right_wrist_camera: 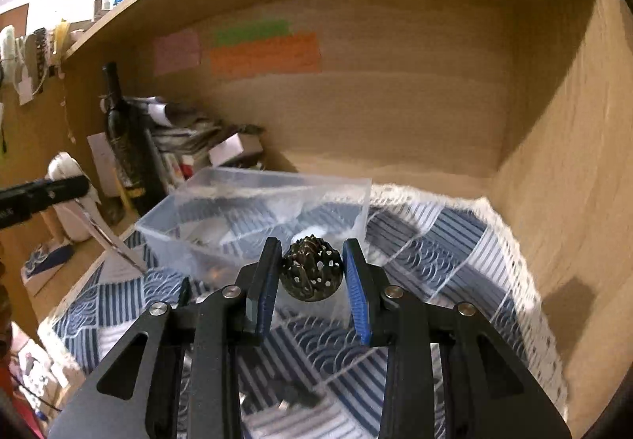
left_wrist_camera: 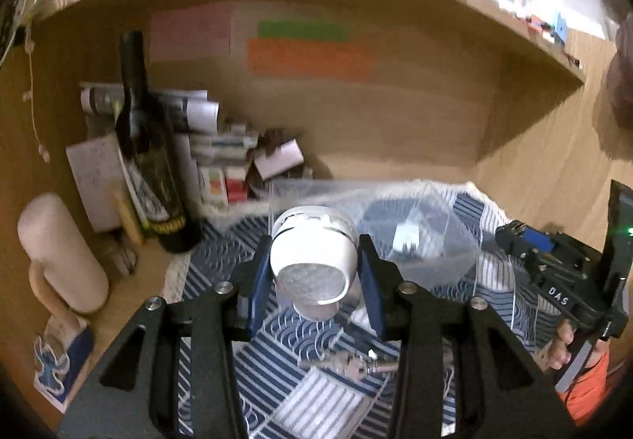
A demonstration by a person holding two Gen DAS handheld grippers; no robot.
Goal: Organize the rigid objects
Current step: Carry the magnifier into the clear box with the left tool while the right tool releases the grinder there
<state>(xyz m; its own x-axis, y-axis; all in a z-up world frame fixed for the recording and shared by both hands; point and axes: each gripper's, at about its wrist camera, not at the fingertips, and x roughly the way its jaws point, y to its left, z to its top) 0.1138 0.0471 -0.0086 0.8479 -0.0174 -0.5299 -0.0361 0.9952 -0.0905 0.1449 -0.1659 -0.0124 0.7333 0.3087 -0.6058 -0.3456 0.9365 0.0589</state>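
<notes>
My left gripper (left_wrist_camera: pixel 314 261) is shut on a white dome-shaped lamp (left_wrist_camera: pixel 312 253) with a round clear lens, held above the blue patterned cloth (left_wrist_camera: pixel 300 340). Behind it stands a clear plastic box (left_wrist_camera: pixel 395 225). My right gripper (right_wrist_camera: pixel 312 273) is shut on a dark perforated metal ball (right_wrist_camera: pixel 311 268), held just in front of the clear plastic box (right_wrist_camera: pixel 253 209). The right gripper also shows at the right edge of the left wrist view (left_wrist_camera: pixel 554 265). A bunch of keys (left_wrist_camera: pixel 356 362) lies on the cloth under the left gripper.
A dark wine bottle (left_wrist_camera: pixel 148 154) stands at the left with stacked books and boxes (left_wrist_camera: pixel 221 154) behind it. A pale mug-like cylinder (left_wrist_camera: pixel 63 253) stands at far left. The wooden shelf back wall (right_wrist_camera: pixel 395 83) carries coloured sticky notes (right_wrist_camera: pixel 265 53).
</notes>
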